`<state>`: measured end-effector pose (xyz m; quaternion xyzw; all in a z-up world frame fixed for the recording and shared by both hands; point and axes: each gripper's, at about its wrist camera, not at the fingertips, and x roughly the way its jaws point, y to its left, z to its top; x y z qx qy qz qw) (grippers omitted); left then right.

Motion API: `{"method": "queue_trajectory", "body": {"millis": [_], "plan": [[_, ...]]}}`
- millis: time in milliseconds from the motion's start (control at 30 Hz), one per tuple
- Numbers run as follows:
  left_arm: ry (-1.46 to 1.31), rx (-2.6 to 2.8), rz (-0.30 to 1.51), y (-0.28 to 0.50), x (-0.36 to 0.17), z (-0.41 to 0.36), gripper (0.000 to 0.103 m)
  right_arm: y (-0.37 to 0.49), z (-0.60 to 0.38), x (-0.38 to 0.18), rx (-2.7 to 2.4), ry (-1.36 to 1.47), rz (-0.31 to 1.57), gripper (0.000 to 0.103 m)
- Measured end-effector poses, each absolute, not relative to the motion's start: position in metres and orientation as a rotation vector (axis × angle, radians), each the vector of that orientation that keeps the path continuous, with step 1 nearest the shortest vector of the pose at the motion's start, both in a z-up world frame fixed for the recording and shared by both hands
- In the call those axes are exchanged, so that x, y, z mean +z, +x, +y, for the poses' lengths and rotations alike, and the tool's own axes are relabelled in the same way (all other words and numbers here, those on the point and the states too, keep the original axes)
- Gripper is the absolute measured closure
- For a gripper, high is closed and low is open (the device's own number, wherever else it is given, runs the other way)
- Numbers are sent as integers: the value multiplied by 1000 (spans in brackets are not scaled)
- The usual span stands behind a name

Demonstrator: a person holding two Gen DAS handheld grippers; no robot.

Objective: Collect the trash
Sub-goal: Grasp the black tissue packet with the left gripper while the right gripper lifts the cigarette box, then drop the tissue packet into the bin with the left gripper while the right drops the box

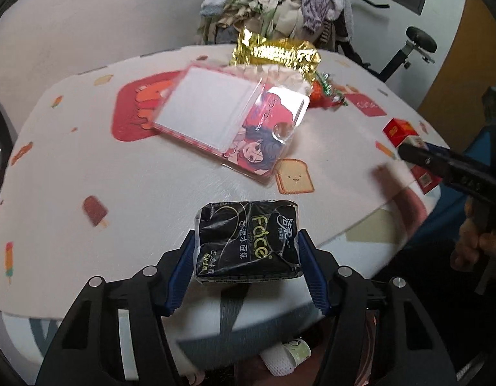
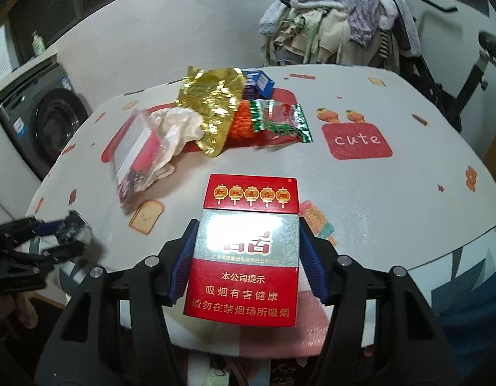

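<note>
Fingers (image 1: 185, 273) of our left gripper (image 1: 248, 267) pinched a black tissue pack (image 1: 248, 241), soft and crinkled in glossy film, and held it over the near rim of the round table (image 1: 87, 167). Bare patterned cloth stretched to its left and ahead, so that side gave us room. Beyond the pack lay a flat clear-plastic card package (image 1: 225, 119) with a cartoon print, tilted over a crumpled gold foil bag (image 1: 273, 53); beside the foil sat an orange-and-green snack wrapper (image 1: 325, 93).

Our right gripper (image 2: 246, 257) clamped a stiff red-and-silver cigarette box (image 2: 244, 257), rectangular and sharp-cornered, also above the near edge. From the right wrist view the foil bag, some crumpled white paper (image 2: 180, 125), the wrapper and a small blue box (image 2: 260, 82) crowded the far middle of the table, while the cloth to the right around the red "cute" patch (image 2: 357, 140) was open.

Behind the table stood a heap of clothes (image 2: 338, 19), with a washing machine (image 2: 45, 112) off to the left.
</note>
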<state>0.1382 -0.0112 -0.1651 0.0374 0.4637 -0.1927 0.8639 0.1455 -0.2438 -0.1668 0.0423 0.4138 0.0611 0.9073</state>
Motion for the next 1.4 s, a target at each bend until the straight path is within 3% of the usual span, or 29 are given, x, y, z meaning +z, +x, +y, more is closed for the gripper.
{"method": "queue_trajectory", "body": {"millis": [333,867,967,1033,1067,1400], "plan": [[80,-455,898,74,-136,-9,43,110,-222,-157,180,52,844,43],[132,-587,1027,-11,-181,-36,42,60,-220,-161,180,57,858,43],[153,-591,1016,-16,-181,-40,37,54,-220,-161,180,53,859,43],[152,-590,998,-18,-177,-39,17,50,-220,-162,182,52,860,43],[149,-583,981,-20,-174,-38,12,48,-221,-163,183,52,862,43],[110,-415,771,-27,-139,1,6,33,-201,-192,254,26,944,43]]}}
